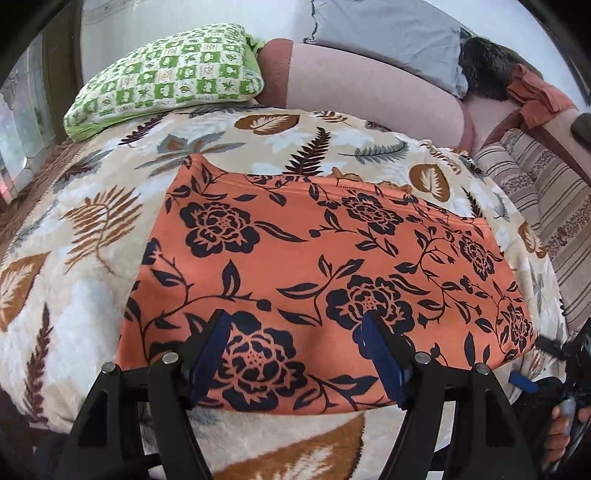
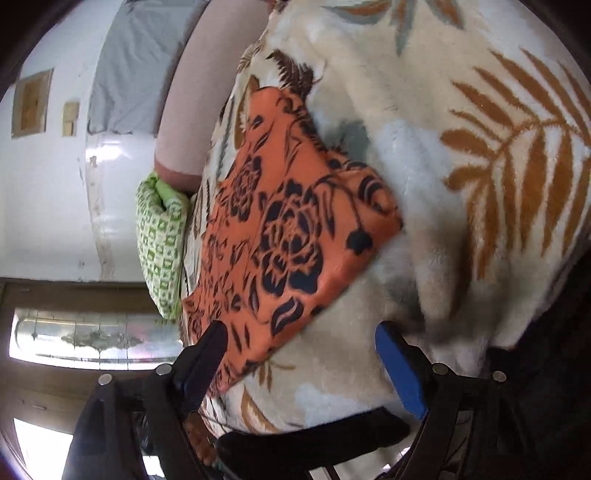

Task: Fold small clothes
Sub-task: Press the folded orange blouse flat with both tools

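Observation:
An orange cloth with a dark blue flower print (image 1: 303, 251) lies flat and folded on a cream blanket with leaf patterns (image 1: 88, 295). My left gripper (image 1: 295, 317) hovers over the cloth's near edge, its blue-padded jaws wide open with nothing pinched between them. The right gripper (image 1: 569, 354) shows at the far right edge of this view, with a hand (image 1: 561, 428) below it. The right wrist view is rolled sideways. There the same cloth (image 2: 280, 221) lies on the blanket (image 2: 461, 258). My right gripper (image 2: 301, 328) is open beside the cloth's corner and holds nothing.
A green checked pillow (image 1: 166, 77) lies at the back left, with a pink bolster (image 1: 369, 96) and a grey pillow (image 1: 388, 33) behind the blanket. A striped cushion (image 1: 546, 206) and a heap of rust-coloured cloth (image 1: 535, 96) sit at the right. A glass-panelled door (image 2: 92, 336) stands past the bed's edge.

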Available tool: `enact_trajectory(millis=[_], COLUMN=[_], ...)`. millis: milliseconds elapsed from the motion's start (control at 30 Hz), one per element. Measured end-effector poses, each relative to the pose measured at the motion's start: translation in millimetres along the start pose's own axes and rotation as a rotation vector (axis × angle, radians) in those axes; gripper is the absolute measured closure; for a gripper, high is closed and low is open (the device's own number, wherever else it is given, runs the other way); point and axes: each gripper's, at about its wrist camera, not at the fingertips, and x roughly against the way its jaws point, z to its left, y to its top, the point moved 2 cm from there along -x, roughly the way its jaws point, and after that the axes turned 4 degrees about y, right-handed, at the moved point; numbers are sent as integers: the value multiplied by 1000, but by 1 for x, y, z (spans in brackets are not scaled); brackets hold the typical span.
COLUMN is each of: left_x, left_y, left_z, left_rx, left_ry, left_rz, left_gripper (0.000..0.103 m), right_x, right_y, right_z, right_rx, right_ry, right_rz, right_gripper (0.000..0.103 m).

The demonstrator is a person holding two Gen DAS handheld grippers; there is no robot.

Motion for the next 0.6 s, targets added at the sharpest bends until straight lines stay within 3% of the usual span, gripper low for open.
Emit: enact_trajectory(millis=[100, 367, 600], left_x=[3, 4, -5], left_y=[-1, -2, 0], left_z=[-1, -6, -15], left_rx=[17, -5, -25], left_ry=[33, 47, 53], left_rz=[0, 13, 34], left_gripper=[23, 23, 23], right_x=[-5, -3, -13], right_y=[14, 35, 36], right_z=[3, 12, 8], right_rx=[-5, -51, -81], right_ry=[2, 3, -4], right_rz=[-26, -83, -69], right_gripper=[18, 17, 17])
